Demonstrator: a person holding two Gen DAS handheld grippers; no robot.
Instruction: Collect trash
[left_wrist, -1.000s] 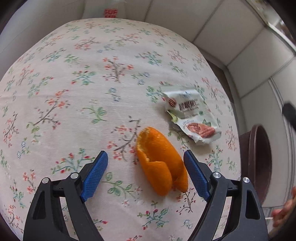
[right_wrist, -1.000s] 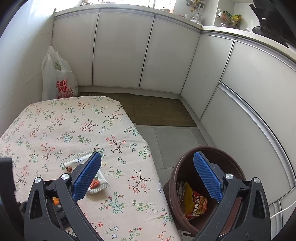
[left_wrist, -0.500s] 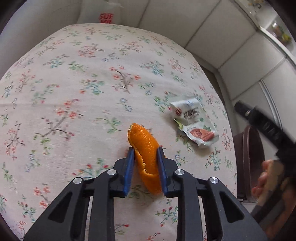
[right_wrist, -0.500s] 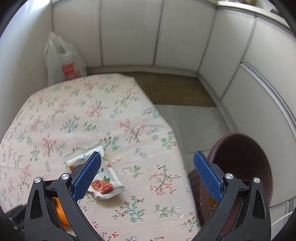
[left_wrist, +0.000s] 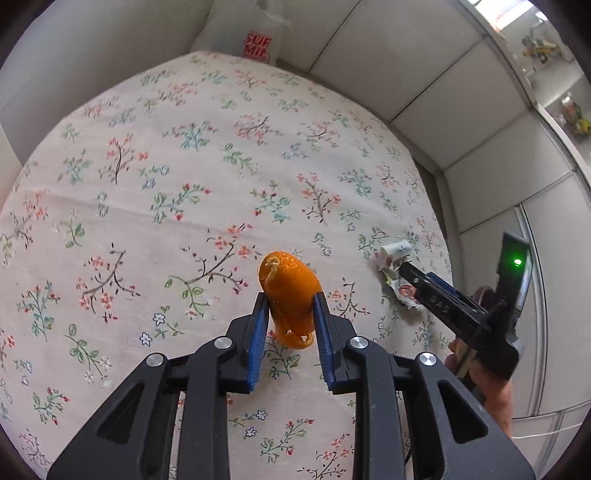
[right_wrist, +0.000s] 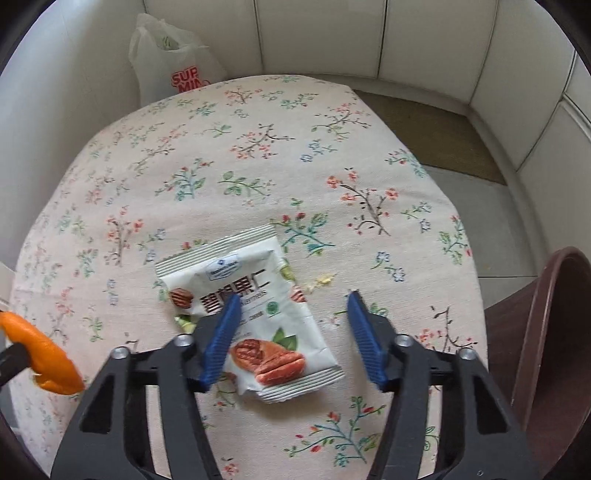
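My left gripper (left_wrist: 290, 297) is shut on a curled piece of orange peel (left_wrist: 284, 277) and holds it just above the floral tablecloth (left_wrist: 177, 177). The peel (right_wrist: 40, 365) also shows at the left edge of the right wrist view. A white nut-snack wrapper (right_wrist: 273, 310) lies flat near the table's right edge. My right gripper (right_wrist: 293, 297) hangs low over it, jaws closing. Its left finger overlaps the wrapper and its right finger stands clear over bare cloth. From the left wrist view the wrapper (left_wrist: 393, 258) sits under the right gripper (left_wrist: 406, 267).
A brown waste bin (right_wrist: 546, 332) stands on the floor just past the table's right edge. A white plastic bag (right_wrist: 173, 66) leans in the far corner against white cabinets. Small crumbs (right_wrist: 321, 280) lie beside the wrapper. A hand (left_wrist: 491, 387) grips the right tool.
My left gripper closed on the orange peel and lifted it off the cloth. The right gripper swung from over the bin down to the wrapper, and its jaws have narrowed.
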